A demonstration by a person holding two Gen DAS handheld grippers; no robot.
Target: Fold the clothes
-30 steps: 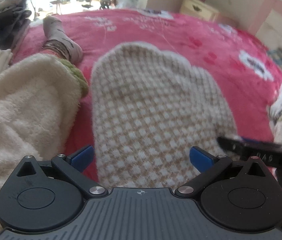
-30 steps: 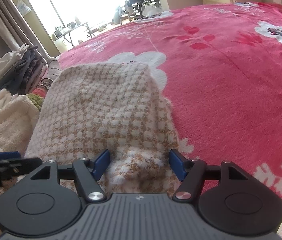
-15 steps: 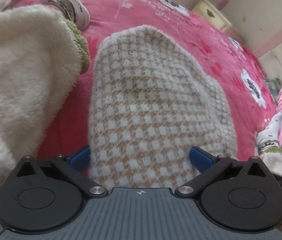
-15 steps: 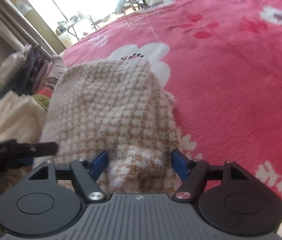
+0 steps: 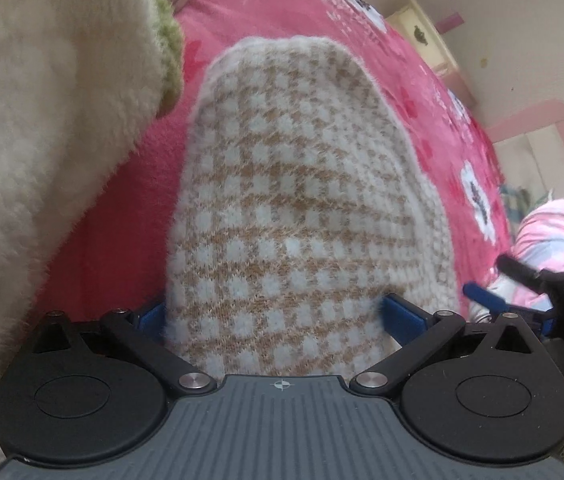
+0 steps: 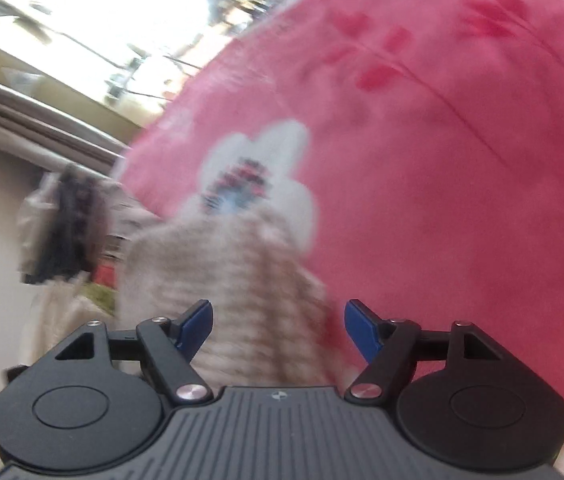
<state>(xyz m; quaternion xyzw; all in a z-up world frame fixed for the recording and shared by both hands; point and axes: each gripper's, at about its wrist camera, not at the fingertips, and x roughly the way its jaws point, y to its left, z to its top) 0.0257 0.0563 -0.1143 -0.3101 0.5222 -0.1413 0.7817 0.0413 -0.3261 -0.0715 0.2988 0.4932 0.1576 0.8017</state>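
A folded cream-and-tan checked sweater [image 5: 294,200] lies on the red floral bedspread [image 5: 114,240]. My left gripper [image 5: 276,316] hangs low over its near end and is open wide. The cloth sits between the blue pads [image 5: 402,314] without being squeezed. In the blurred right wrist view, my right gripper [image 6: 280,326] is over the same sweater [image 6: 242,280]. Its jaws are still opening, and the knit lies loose between them. The right gripper's black frame [image 5: 538,280] also pokes into the left wrist view at the right edge.
A fluffy cream garment [image 5: 42,140] with green trim [image 5: 166,52] is bunched close on the left. A pink patterned cloth [image 5: 562,232] lies at the right. A cream nightstand [image 5: 422,28] stands by the far wall. Dark clothes [image 6: 66,224] are piled beside the bed.
The left gripper sank and rolled closer over the sweater's near end. The right gripper swung sideways, blurring its view, and its jaws widened a little around the knit.
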